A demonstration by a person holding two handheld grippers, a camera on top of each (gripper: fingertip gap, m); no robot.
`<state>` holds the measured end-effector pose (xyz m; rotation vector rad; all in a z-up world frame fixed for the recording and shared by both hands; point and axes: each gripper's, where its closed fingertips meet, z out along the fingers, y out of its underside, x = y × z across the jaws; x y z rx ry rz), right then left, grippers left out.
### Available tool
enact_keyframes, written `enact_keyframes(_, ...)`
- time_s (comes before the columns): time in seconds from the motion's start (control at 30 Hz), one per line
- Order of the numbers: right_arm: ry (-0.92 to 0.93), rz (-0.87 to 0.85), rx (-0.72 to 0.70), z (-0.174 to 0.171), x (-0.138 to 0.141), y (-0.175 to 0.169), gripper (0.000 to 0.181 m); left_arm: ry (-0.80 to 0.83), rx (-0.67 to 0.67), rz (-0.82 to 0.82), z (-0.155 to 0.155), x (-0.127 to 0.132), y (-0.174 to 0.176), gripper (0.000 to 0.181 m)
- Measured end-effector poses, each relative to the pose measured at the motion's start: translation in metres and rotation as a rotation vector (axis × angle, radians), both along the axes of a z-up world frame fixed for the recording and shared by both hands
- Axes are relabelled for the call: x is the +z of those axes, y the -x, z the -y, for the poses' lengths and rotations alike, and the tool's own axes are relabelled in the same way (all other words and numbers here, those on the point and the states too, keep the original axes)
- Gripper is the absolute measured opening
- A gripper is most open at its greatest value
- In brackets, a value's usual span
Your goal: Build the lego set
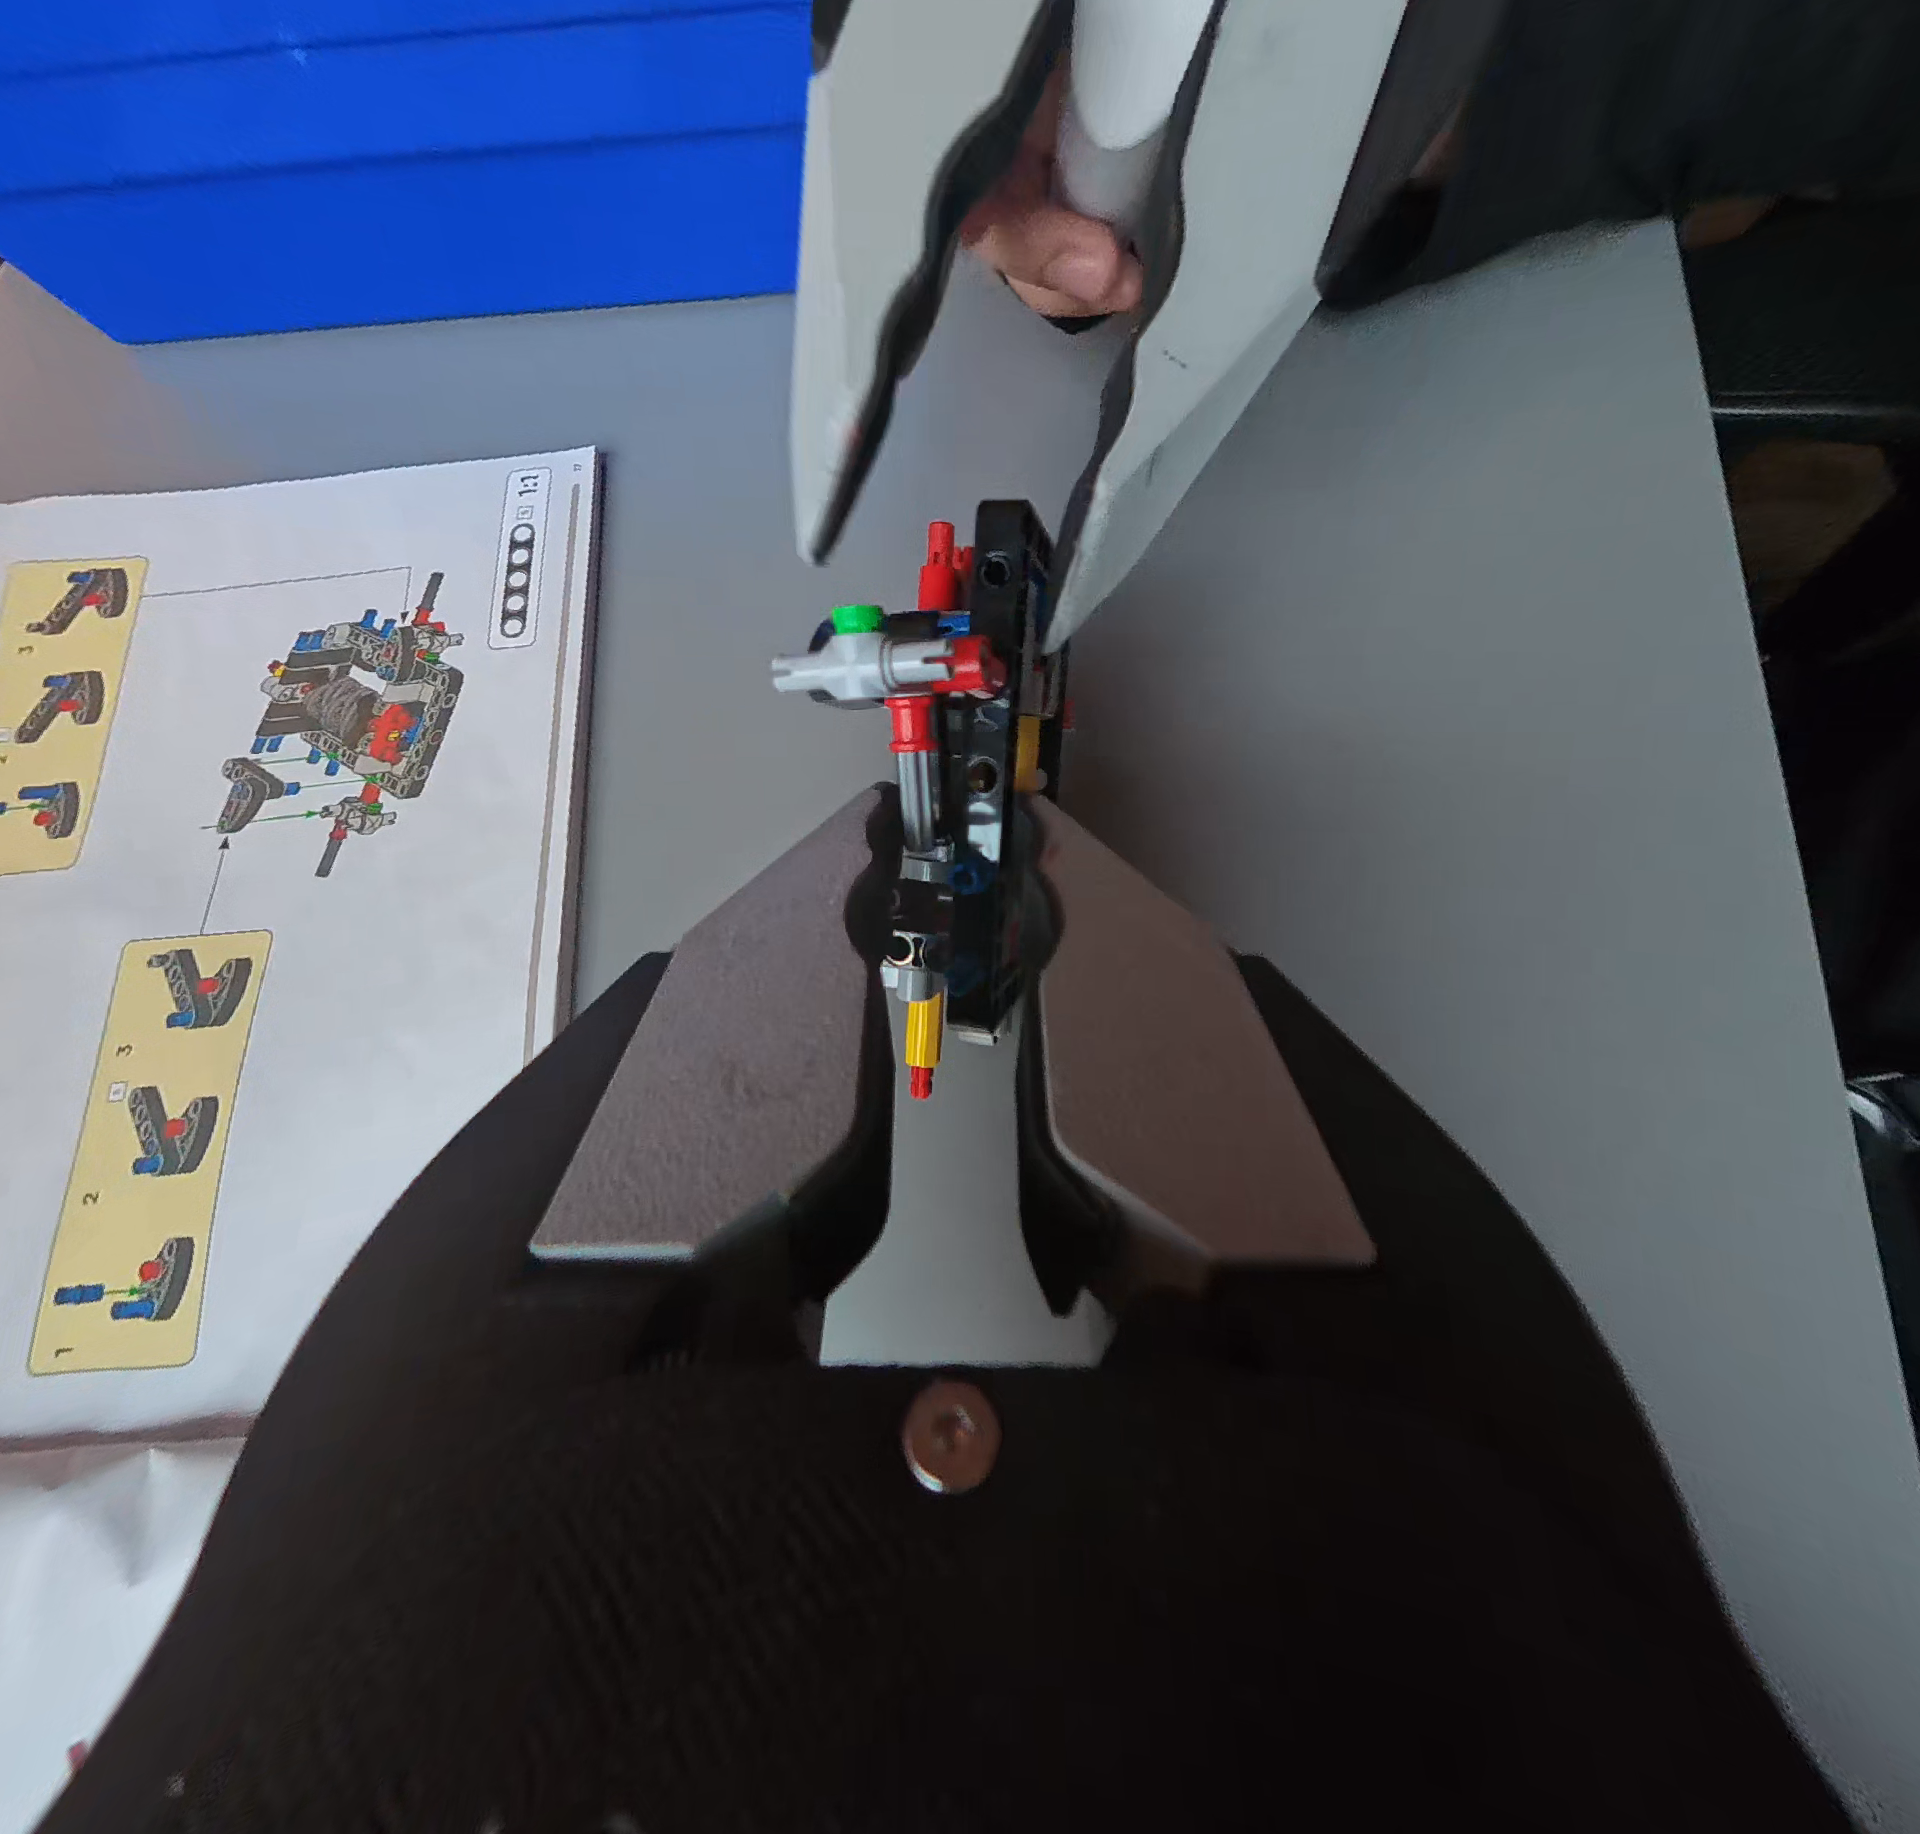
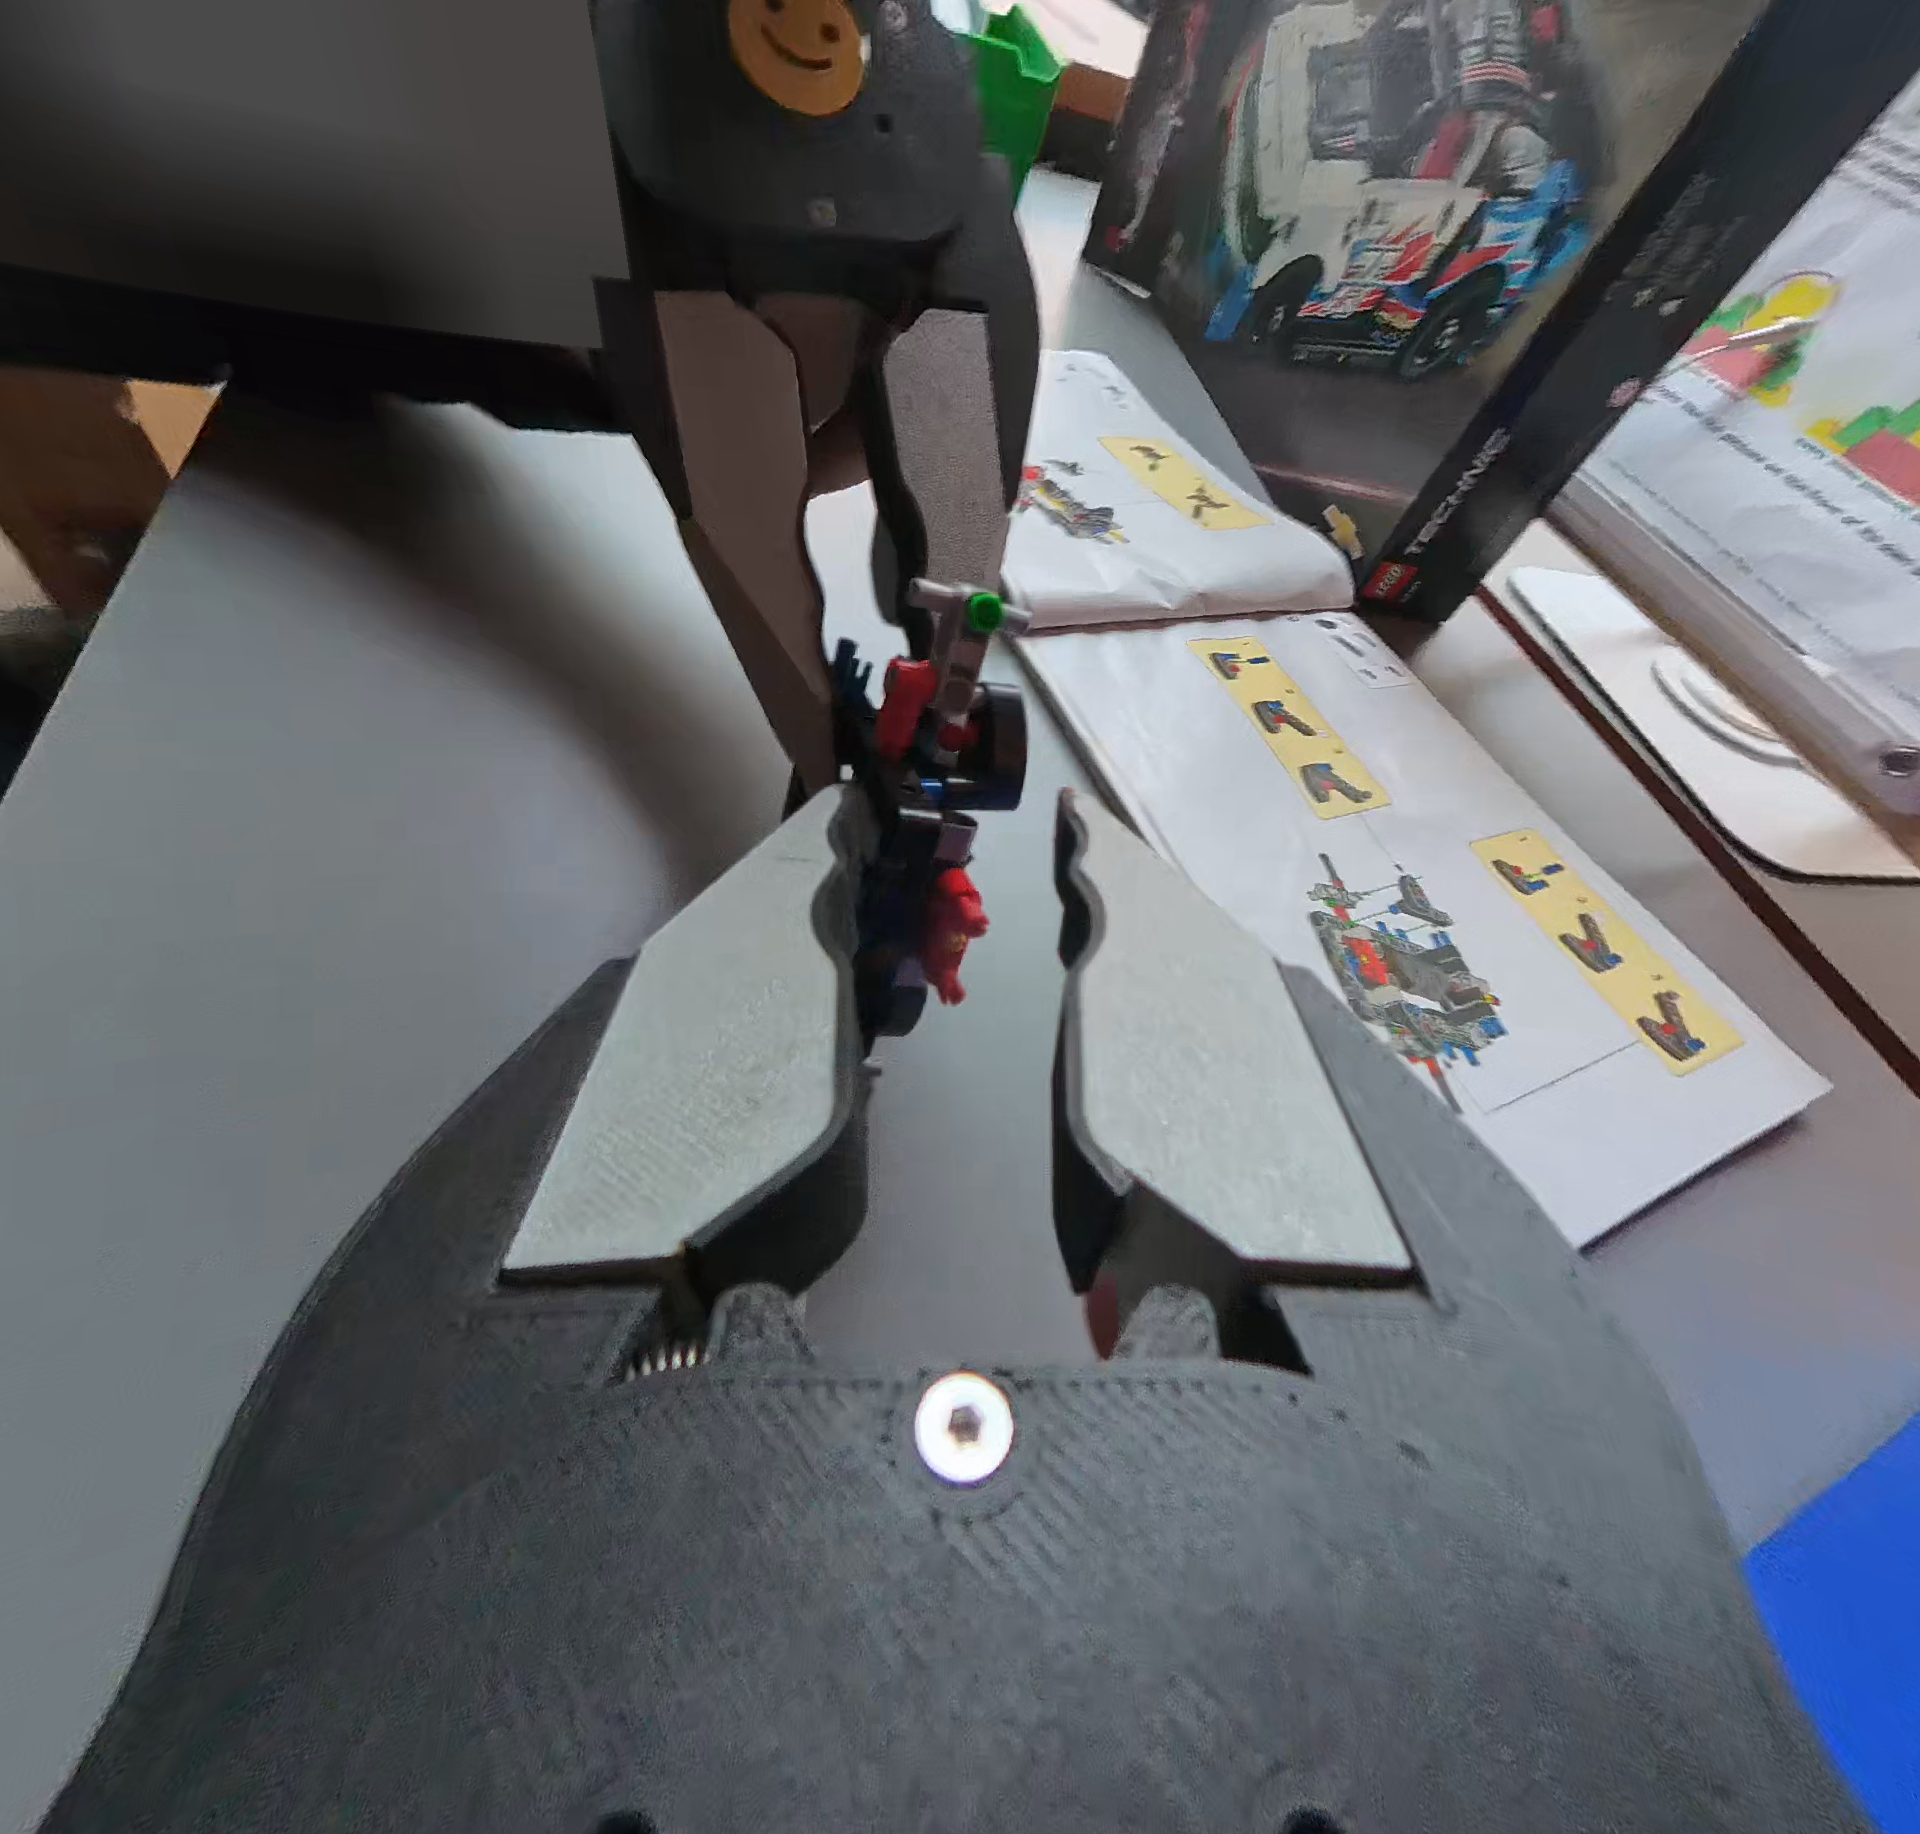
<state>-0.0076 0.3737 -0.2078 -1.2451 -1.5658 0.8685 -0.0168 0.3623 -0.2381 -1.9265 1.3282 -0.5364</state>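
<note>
While my left gripper is clamped on the lower end of the lego assembly, the piece stands with its long axis running straight away from me along the fingers, held up off the grey table. Nearest me a yellow pin with a red tip pokes back between the pads; further along comes the black beam, then a grey cross-connector and a green stud jutting out to the left.

My right gripper comes in from the opposite end. Its jaws stand apart and grip nothing. One pad lies against the flat side of the beam and the other is well clear, so the assembly sits off-centre in the gap, hard over to that one side. I judge the next move hangs on this: the right gripper is nearer the free end and would have to close across the beam's thin face, not along its length.

Beyond, the instruction booklet lies open on the table, with the set's box upright behind it.
</note>
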Motion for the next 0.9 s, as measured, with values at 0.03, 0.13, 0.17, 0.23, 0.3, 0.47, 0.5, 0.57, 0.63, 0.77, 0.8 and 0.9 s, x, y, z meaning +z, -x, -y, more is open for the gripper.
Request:
enact_keyframes(0.03, 0.015, 0.044, 0.041, 0.005, -0.006, 0.000, 0.029, 0.002, -0.005, -0.013, 0.001, -0.001, 0.000, 0.017)
enact_keyframes(0.13, 0.063, 0.085, 0.048, 0.006, -0.013, 0.002, 0.041, -0.023, -0.010, -0.031, 0.002, -0.002, 0.000, 0.017)
enact_keyframes(0.17, 0.059, 0.069, 0.042, 0.006, -0.012, 0.004, 0.045, -0.031, -0.010, -0.040, 0.002, -0.002, 0.000, 0.017)
enact_keyframes(0.23, 0.020, 0.088, 0.028, 0.006, -0.015, 0.005, 0.047, -0.055, -0.008, -0.056, 0.004, -0.002, 0.000, 0.017)
enact_keyframes(0.3, -0.025, 0.093, 0.008, 0.007, -0.015, 0.007, 0.055, -0.089, -0.009, -0.089, 0.007, -0.003, 0.001, 0.017)
enact_keyframes(0.47, -0.164, 0.108, 0.024, 0.021, -0.010, 0.012, 0.040, -0.146, -0.028, -0.125, 0.016, -0.004, -0.001, 0.017)
enact_keyframes(0.5, -0.180, 0.126, 0.033, 0.024, -0.012, 0.012, 0.036, -0.156, -0.034, -0.131, 0.017, -0.004, -0.002, 0.017)
enact_keyframes(0.57, -0.220, 0.148, 0.033, 0.025, -0.013, 0.014, 0.034, -0.178, -0.031, -0.155, 0.015, -0.005, 0.000, 0.017)
enact_keyframes(0.63, -0.220, 0.158, 0.019, 0.022, -0.013, 0.014, 0.033, -0.206, -0.018, -0.148, 0.013, -0.002, 0.001, 0.017)
enact_keyframes(0.77, -0.210, 0.148, 0.035, 0.028, -0.014, 0.016, 0.033, -0.204, -0.032, -0.130, 0.018, -0.004, 0.001, 0.017)
enact_keyframes(0.8, -0.215, 0.144, 0.040, 0.028, -0.014, 0.015, 0.033, -0.216, -0.038, -0.113, 0.018, -0.004, 0.000, 0.017)
enact_keyframes(0.9, -0.215, 0.136, 0.060, 0.032, -0.014, 0.013, 0.032, -0.183, -0.052, -0.075, 0.022, -0.003, -0.003, 0.016)
